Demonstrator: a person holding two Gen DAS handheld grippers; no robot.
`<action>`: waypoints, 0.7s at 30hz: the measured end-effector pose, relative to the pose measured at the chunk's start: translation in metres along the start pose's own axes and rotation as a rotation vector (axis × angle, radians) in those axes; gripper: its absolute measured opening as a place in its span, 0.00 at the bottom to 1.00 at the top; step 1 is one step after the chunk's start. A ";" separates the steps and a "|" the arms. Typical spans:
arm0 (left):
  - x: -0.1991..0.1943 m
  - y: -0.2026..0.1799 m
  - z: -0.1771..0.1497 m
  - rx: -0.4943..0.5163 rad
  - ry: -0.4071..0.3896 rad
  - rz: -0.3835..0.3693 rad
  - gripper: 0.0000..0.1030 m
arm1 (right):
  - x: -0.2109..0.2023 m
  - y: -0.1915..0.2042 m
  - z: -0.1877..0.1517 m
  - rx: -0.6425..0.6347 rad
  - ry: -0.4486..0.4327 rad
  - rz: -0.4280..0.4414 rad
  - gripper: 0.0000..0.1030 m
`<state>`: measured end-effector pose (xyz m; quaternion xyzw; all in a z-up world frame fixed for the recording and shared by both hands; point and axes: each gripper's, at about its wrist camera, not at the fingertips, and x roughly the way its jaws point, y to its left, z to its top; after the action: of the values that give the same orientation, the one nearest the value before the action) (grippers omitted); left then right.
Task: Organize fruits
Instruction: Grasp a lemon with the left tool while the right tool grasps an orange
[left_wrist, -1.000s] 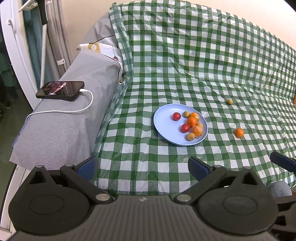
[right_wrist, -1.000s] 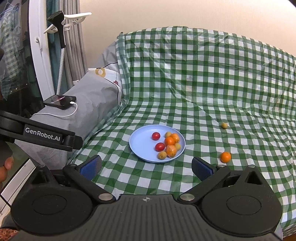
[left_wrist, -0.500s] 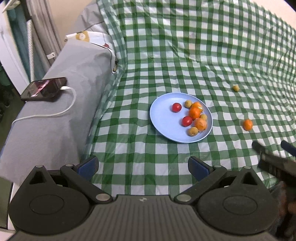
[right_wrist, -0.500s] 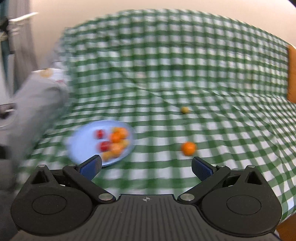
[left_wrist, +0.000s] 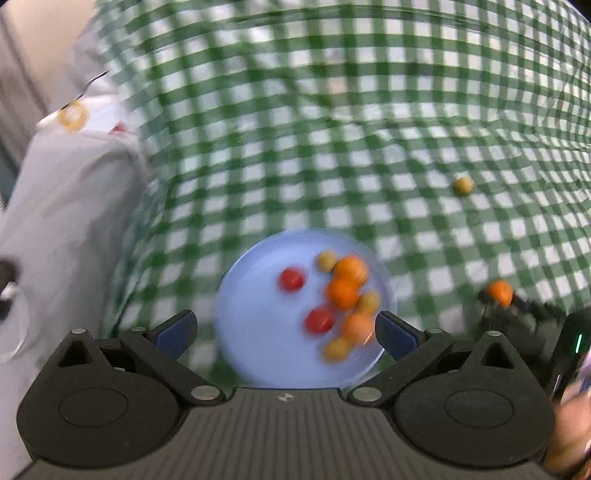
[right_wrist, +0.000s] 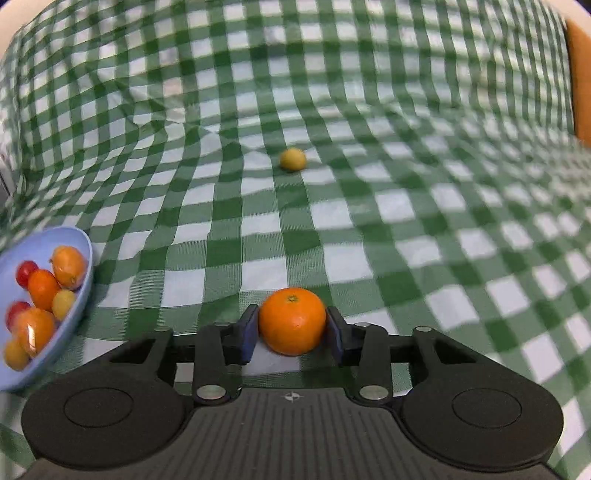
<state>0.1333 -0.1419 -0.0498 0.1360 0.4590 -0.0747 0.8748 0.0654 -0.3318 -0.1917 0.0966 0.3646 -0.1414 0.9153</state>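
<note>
Clenching the orange (right_wrist: 292, 320) – right claw (right_wrist: 291, 334) just closed; left claw (left_wrist: 284, 328) released over plate (left_wrist: 258, 343).

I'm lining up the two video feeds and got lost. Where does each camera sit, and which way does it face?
Left wrist view: on the left tool, looking down along its open fingers at the blue plate of fruit; the right tool shows at the right edge.
Right wrist view: on the right tool, looking down over the checked cloth; its jaws have just been closing, and its pads now press on the orange.
Shared: the plate, the orange, the small yellow fruit, the cloth.
</note>
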 end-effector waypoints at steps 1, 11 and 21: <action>0.007 -0.011 0.009 0.008 -0.008 -0.011 1.00 | 0.000 -0.001 -0.002 -0.013 -0.015 -0.005 0.37; 0.136 -0.155 0.117 0.097 0.010 -0.219 1.00 | 0.015 -0.077 0.010 0.290 -0.088 -0.256 0.37; 0.229 -0.226 0.155 0.086 0.151 -0.231 0.79 | 0.018 -0.084 0.016 0.326 -0.082 -0.202 0.38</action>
<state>0.3269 -0.4057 -0.1930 0.1246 0.5324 -0.1840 0.8168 0.0604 -0.4185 -0.1991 0.2007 0.3073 -0.2937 0.8826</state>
